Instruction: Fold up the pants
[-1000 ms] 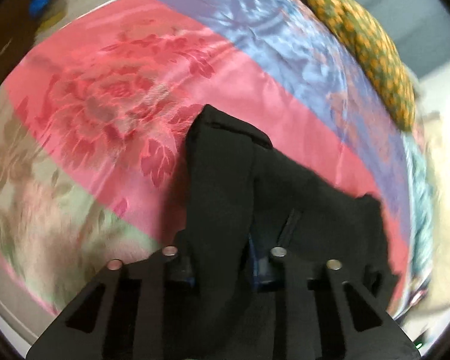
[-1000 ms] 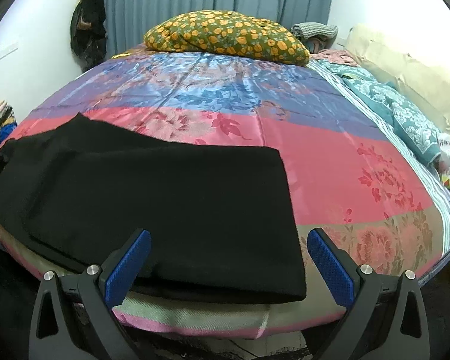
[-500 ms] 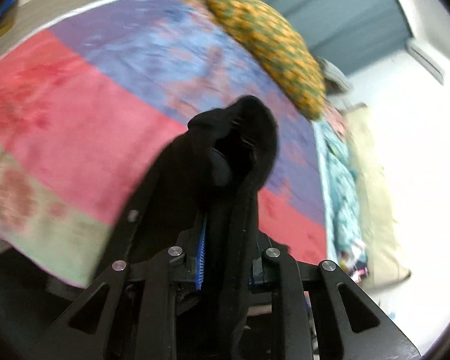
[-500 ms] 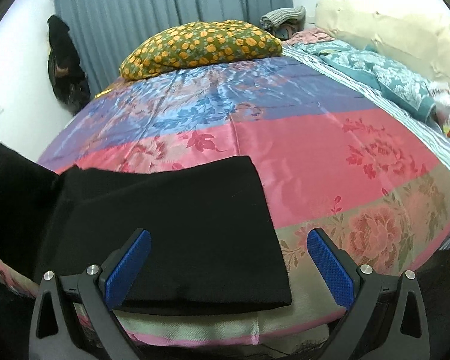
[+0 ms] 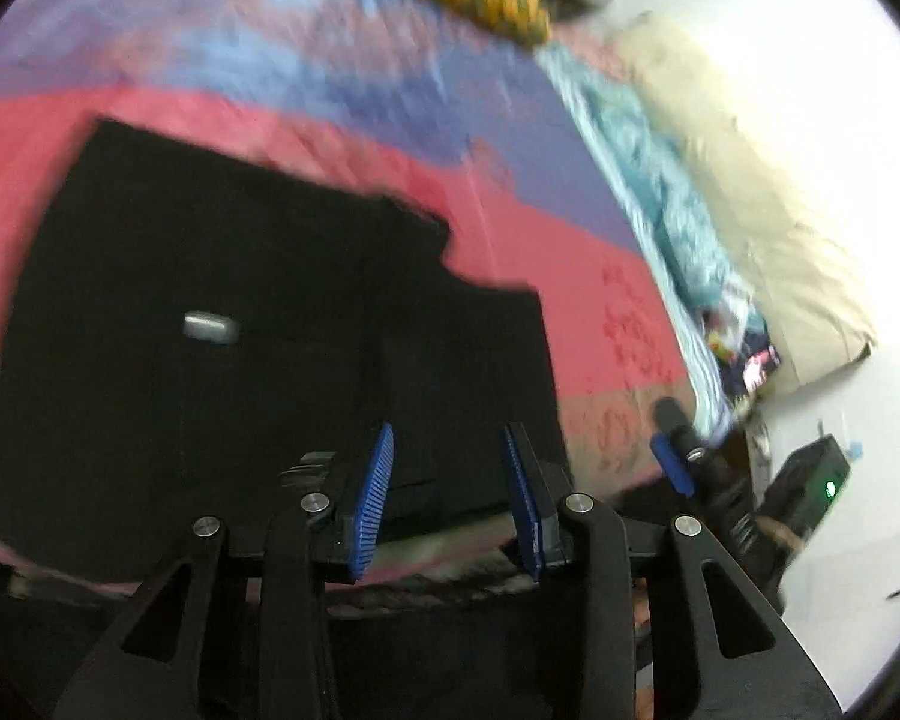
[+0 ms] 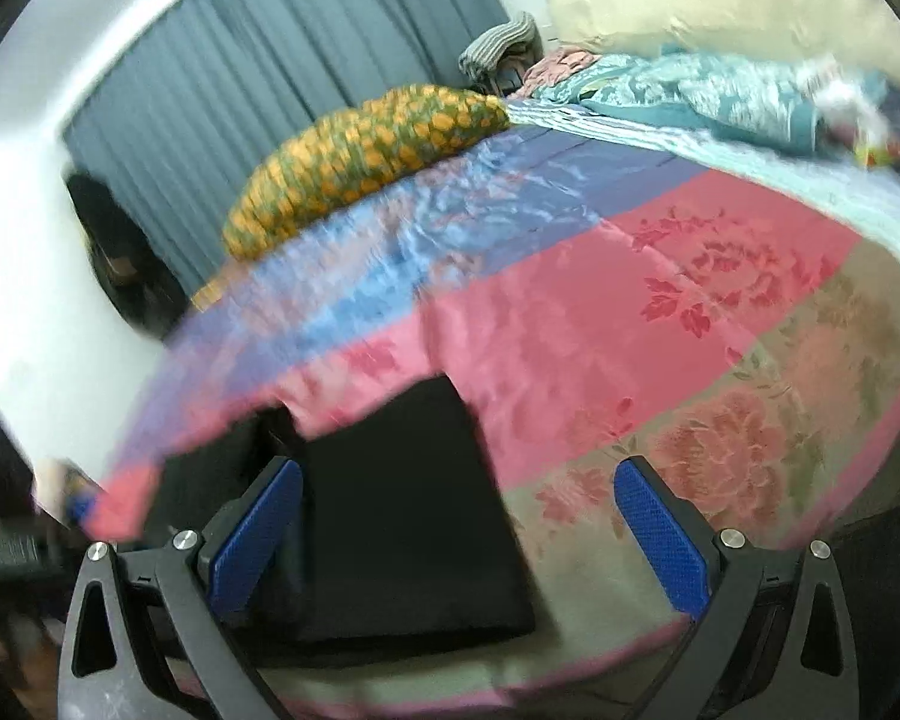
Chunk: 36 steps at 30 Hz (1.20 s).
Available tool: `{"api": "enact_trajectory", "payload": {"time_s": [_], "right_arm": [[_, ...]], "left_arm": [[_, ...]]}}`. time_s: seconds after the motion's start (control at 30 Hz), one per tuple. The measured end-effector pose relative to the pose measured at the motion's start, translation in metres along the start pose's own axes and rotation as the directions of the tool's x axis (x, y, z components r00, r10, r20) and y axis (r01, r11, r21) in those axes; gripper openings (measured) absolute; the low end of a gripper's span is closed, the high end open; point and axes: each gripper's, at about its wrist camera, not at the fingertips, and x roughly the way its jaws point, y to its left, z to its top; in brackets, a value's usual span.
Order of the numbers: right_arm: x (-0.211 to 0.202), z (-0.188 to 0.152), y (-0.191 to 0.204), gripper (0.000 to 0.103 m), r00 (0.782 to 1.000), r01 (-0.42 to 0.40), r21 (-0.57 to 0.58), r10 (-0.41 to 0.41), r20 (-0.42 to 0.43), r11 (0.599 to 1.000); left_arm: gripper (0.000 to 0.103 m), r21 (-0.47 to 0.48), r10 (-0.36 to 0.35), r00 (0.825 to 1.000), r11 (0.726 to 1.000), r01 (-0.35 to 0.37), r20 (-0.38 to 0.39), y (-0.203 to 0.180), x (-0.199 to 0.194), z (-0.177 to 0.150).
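Black pants (image 5: 228, 324) lie folded flat on the striped bedspread (image 6: 600, 324), at its near edge on the pink and beige bands. Left gripper (image 5: 450, 498) hovers over the pants' near edge, jaws partly apart, nothing between them. Right gripper (image 6: 456, 534) hangs above the pants' near corner, jaws wide, empty. Orange-dotted pillow (image 6: 360, 144) sits at the bedspread's far end. Both views blurred.

One pair of black pants (image 5: 222, 312) at nine o'clock, two grippers (image 5: 447, 492) (image 6: 459, 531), one orange-patterned pillow (image 6: 360, 162) at eleven, one bedspread (image 6: 660, 312).
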Motion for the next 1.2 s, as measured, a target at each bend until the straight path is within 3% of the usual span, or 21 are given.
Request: {"api": "enact_trajectory", "payload": {"time_s": [0.07,0.13,0.17,0.2,0.27,0.3,0.33,0.4,0.5,0.57,0.63,0.67,0.73,0.93,1.0,1.03,1.07,1.13,1.2], "right_arm": [[0.001,0.005,-0.009,0.103,0.991,-0.131,0.066,0.131,0.003,0.989],[0.013,0.006,-0.008,0.103,0.960,-0.268,0.120,0.276,-0.047,0.956],[0.022,0.005,-0.006,0.103,0.929,-0.344,0.162,0.360,-0.086,0.925],[0.033,0.004,-0.001,0.103,0.895,-0.400,0.203,0.428,-0.125,0.894],[0.056,0.001,0.012,0.099,0.834,-0.458,0.257,0.512,-0.207,0.851],[0.069,0.000,0.019,0.090,0.806,-0.469,0.269,0.532,-0.260,0.841],[0.082,0.000,0.026,0.086,0.782,-0.472,0.270,0.540,-0.312,0.839],[0.107,0.000,0.038,0.081,0.754,-0.451,0.238,0.510,-0.414,0.860],[0.140,-0.005,0.052,0.073,0.696,-0.442,0.191,0.470,-0.542,0.876],[0.155,-0.010,0.062,0.070,0.672,-0.440,0.151,0.436,-0.599,0.885],[0.161,-0.013,0.073,0.069,0.646,-0.477,0.134,0.450,-0.616,0.868],[0.164,-0.014,0.080,0.069,0.638,-0.485,0.125,0.448,-0.626,0.865],[0.169,-0.015,0.087,0.069,0.643,-0.474,0.084,0.410,-0.647,0.877],[0.167,-0.029,0.105,0.068,0.686,-0.492,-0.103,0.312,-0.658,0.865],[0.162,-0.029,0.115,0.036,0.683,-0.494,-0.127,0.293,-0.669,0.860],[0.160,-0.028,0.117,0.032,0.695,-0.483,-0.136,0.285,-0.660,0.865],[0.157,-0.025,0.120,0.024,0.702,-0.484,-0.131,0.294,-0.648,0.865],[0.144,-0.018,0.124,0.021,0.699,-0.507,-0.088,0.349,-0.624,0.857],[0.125,-0.005,0.125,0.019,0.681,-0.550,-0.012,0.441,-0.584,0.835]], "left_arm": [[0.046,-0.064,0.067,0.991,0.996,-0.060,0.116,0.032,-0.038,-0.002],[0.046,-0.165,0.194,0.953,0.974,-0.158,0.231,0.076,-0.073,-0.001],[0.044,-0.182,0.270,0.931,0.956,-0.229,0.246,0.090,-0.080,-0.002],[0.035,-0.183,0.323,0.912,0.941,-0.283,0.251,0.097,-0.081,-0.004],[0.023,-0.141,0.393,0.882,0.919,-0.368,0.259,0.104,-0.073,-0.007],[0.016,-0.100,0.420,0.872,0.907,-0.408,0.250,0.104,-0.063,-0.009],[0.013,-0.054,0.431,0.873,0.901,-0.431,0.226,0.103,-0.049,-0.011],[0.008,0.024,0.434,0.881,0.895,-0.446,0.186,0.101,-0.025,-0.016],[0.005,0.102,0.474,0.856,0.860,-0.501,0.207,0.094,-0.008,-0.026],[0.005,0.092,0.466,0.858,0.865,-0.493,0.217,0.097,-0.009,-0.032],[0.005,0.078,0.443,0.870,0.880,-0.468,0.215,0.099,-0.009,-0.034],[0.005,0.074,0.431,0.876,0.888,-0.455,0.217,0.102,-0.011,-0.034],[0.005,0.077,0.425,0.877,0.890,-0.450,0.224,0.102,-0.009,-0.036],[0.007,0.092,0.424,0.873,0.885,-0.455,0.240,0.097,-0.006,-0.039],[0.010,0.071,0.418,0.878,0.893,-0.444,0.234,0.099,-0.013,-0.037],[0.010,0.033,0.412,0.880,0.901,-0.432,0.236,0.101,-0.021,-0.035],[0.011,-0.012,0.407,0.876,0.908,-0.418,0.261,0.105,-0.034,-0.036],[0.021,-0.082,0.404,0.855,0.913,-0.401,0.325,0.111,-0.057,-0.038],[0.033,-0.161,0.440,0.808,0.897,-0.410,0.391,0.123,-0.085,-0.041]]}}
